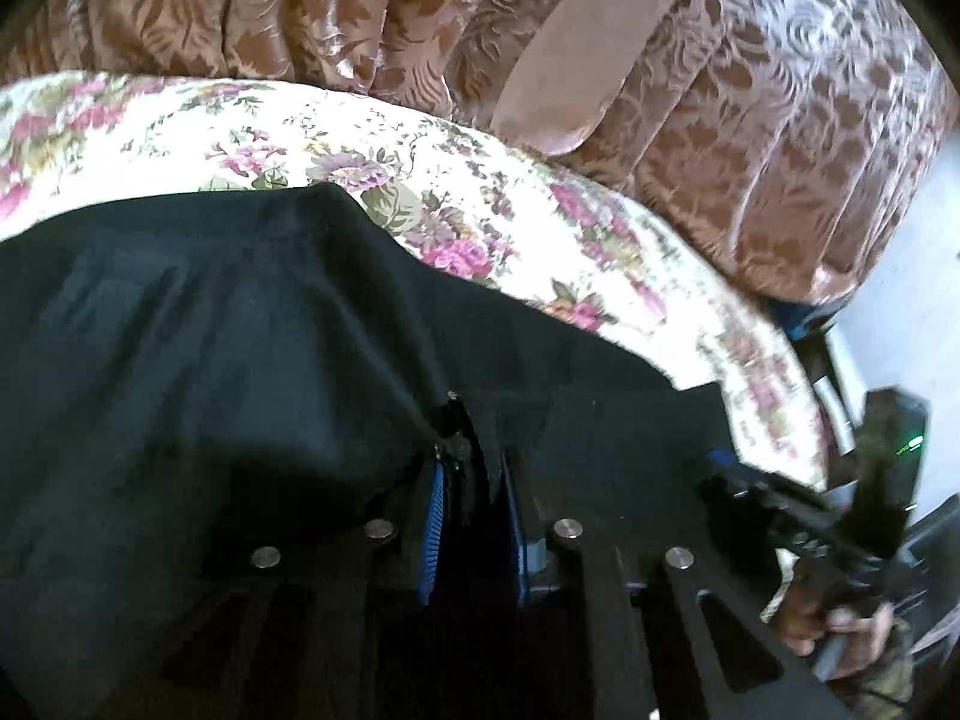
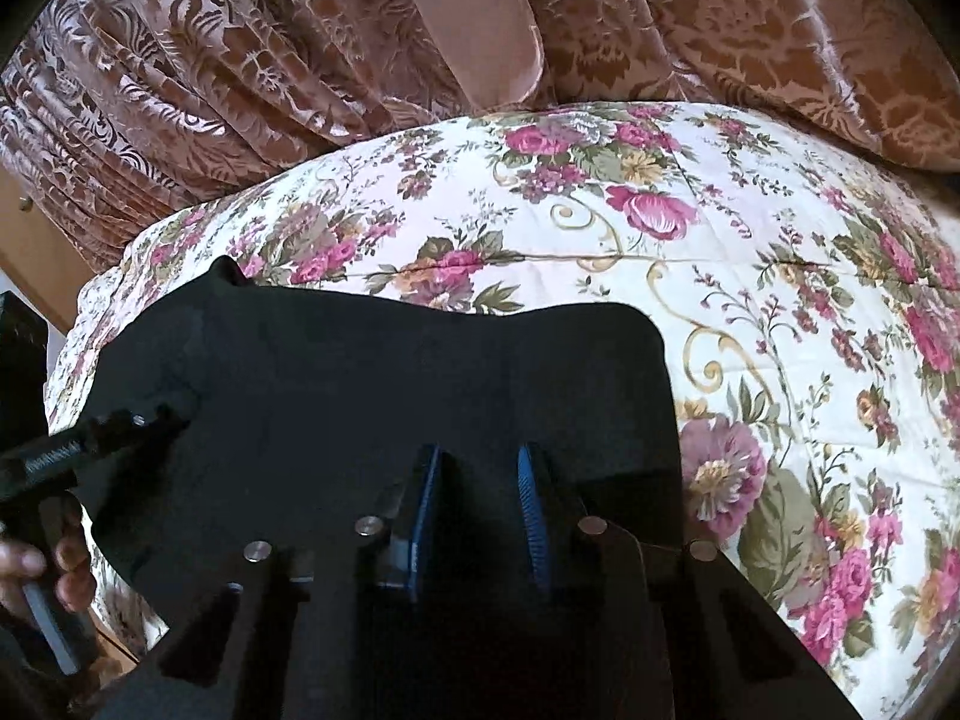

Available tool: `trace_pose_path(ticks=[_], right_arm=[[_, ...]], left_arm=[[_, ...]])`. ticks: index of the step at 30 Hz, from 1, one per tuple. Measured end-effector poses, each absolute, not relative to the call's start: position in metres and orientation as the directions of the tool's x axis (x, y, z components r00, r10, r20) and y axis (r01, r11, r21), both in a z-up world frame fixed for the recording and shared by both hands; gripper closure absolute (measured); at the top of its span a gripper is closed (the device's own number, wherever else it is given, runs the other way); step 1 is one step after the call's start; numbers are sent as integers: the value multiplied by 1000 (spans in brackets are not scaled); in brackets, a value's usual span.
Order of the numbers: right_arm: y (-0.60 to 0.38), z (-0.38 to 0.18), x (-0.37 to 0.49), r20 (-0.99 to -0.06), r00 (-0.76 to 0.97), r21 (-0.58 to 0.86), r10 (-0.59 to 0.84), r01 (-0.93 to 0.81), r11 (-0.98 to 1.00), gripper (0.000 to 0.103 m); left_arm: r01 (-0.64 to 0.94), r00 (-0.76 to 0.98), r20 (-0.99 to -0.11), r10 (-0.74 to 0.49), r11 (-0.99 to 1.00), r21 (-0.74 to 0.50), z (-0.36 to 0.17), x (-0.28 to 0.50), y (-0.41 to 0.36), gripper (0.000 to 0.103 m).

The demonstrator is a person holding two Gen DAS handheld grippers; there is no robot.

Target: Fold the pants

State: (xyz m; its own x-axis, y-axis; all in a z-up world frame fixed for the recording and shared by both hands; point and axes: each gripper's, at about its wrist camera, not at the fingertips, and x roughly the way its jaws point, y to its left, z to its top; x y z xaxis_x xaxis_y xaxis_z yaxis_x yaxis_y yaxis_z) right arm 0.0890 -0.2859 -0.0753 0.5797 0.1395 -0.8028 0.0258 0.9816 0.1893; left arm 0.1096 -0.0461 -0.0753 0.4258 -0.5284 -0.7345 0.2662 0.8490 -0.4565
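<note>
Black pants [image 1: 210, 330] lie spread on a floral bedspread [image 1: 540, 228]. In the left wrist view my left gripper [image 1: 471, 480] has its blue pads close together, pinching a ridge of the black fabric at the near edge. My right gripper [image 1: 726, 474] reaches onto the same edge from the right. In the right wrist view the pants [image 2: 360, 372] fill the centre, and my right gripper [image 2: 477, 480] is shut on black cloth bunched between its pads. At the pants' left edge my left gripper [image 2: 162, 420] meets the fabric.
The bedspread [image 2: 750, 240] extends far and right of the pants. A brown patterned curtain [image 2: 240, 90] hangs close behind the bed. Wooden furniture [image 2: 36, 252] stands at the left. A person's hand [image 2: 36, 564] grips the left tool. A dark device with a green light [image 1: 900, 438] sits beyond the bed's right end.
</note>
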Motion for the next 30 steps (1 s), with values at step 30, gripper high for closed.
trace_pose_path(ticks=[30], right_arm=[[-221,-45,64,-725,689,17,8,7,1000,47]], left_arm=[[92,648,-732,-213,975,-202,-34,28,44,77]])
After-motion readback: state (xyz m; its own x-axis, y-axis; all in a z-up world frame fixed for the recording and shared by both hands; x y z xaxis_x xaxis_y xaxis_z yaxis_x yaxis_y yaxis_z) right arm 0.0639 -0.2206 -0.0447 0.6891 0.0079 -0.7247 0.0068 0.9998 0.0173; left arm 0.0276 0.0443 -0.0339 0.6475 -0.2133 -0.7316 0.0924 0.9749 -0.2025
